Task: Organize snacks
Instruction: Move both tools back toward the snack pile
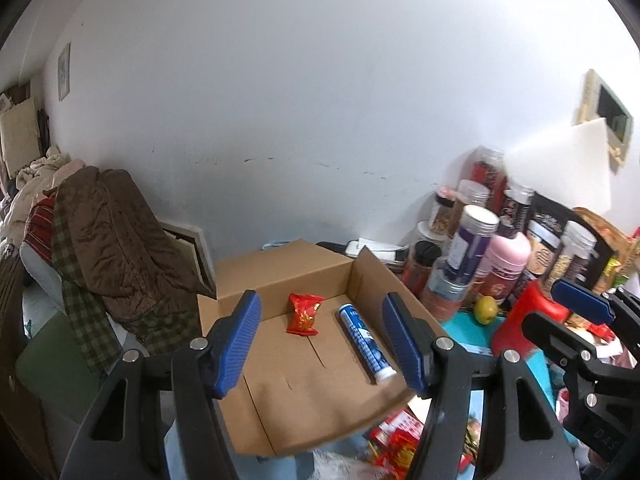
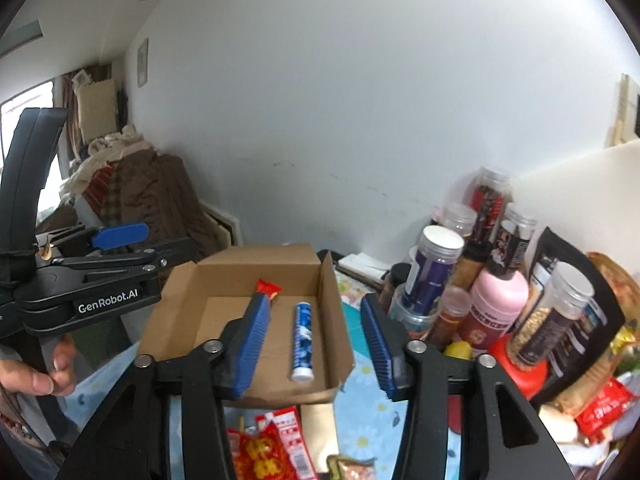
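Snacks sit in two places in front of you. Inside the open cardboard box [image 1: 280, 364] lie a red packet [image 1: 304, 314] and, just to its right and apart from it, a blue-and-white tube [image 1: 362, 342] lying lengthwise. More red packets [image 2: 268, 440] lie on the patterned blue cloth of the desk [image 2: 360, 412] at the near edge of the box. Your left gripper [image 1: 322, 344] hovers above the box with its fingers apart and nothing between them. Your right gripper [image 2: 316, 350] hangs over the box's right side, fingers likewise spread and empty. To the right of the box, jars [image 2: 434, 270] and a pink bottle [image 2: 496, 304] stand crowded together against the wall.
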{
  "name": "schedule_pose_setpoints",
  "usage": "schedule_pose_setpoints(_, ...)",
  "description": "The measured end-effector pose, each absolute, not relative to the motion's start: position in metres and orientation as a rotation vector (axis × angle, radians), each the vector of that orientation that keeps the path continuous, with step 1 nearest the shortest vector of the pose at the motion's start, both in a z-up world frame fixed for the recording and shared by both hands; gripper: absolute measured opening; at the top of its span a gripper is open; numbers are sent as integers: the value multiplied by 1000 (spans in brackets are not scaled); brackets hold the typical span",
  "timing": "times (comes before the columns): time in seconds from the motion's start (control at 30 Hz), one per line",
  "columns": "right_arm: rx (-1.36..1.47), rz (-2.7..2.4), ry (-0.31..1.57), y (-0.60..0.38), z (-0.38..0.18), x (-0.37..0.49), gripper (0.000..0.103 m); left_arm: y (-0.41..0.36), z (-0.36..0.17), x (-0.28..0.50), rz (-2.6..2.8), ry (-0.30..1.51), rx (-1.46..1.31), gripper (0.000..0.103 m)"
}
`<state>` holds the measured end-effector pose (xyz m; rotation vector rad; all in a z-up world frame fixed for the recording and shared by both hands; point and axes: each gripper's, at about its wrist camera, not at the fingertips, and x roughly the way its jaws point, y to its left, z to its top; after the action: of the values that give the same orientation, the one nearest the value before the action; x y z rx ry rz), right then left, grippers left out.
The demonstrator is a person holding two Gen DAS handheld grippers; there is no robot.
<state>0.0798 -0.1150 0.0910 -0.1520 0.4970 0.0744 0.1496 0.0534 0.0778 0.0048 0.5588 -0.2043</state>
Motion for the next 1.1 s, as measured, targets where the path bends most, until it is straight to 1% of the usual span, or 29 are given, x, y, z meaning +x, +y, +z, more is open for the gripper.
schedule_pose_setpoints(0.1,-139,68,480,-113,94,62,50,55,83,129,-226,543,11,63)
schedule_pose_setpoints(0.13,-134,66,476,-113,95,55,51,56,84,122,-233,535,11,70)
schedule_pose_setpoints(0.17,-128,66,472,-112,96,48,56,57,86,115,-239,526,12,83)
schedule_pose_setpoints(0.23,-117,72,461,-112,96,36,60,59,90,99,-248,489,12,92)
schedule_pose_setpoints(0.27,-113,73,456,-111,96,30,62,60,92,91,-249,469,16,96)
schedule_pose_setpoints(0.3,-111,72,449,-111,97,23,65,61,93,83,-249,455,21,97)
schedule_pose_setpoints(0.4,-104,62,434,-110,95,7,73,61,95,67,-267,445,36,97)
schedule_pose_setpoints(0.53,-90,62,431,-111,91,-11,77,61,91,51,-302,456,41,97)
schedule_pose_setpoints(0.8,-67,67,450,-108,71,-41,78,62,69,23,-385,500,49,97)
schedule_pose_setpoints(1.1,-38,80,529,-101,32,-58,78,66,42,5,-461,563,70,97)
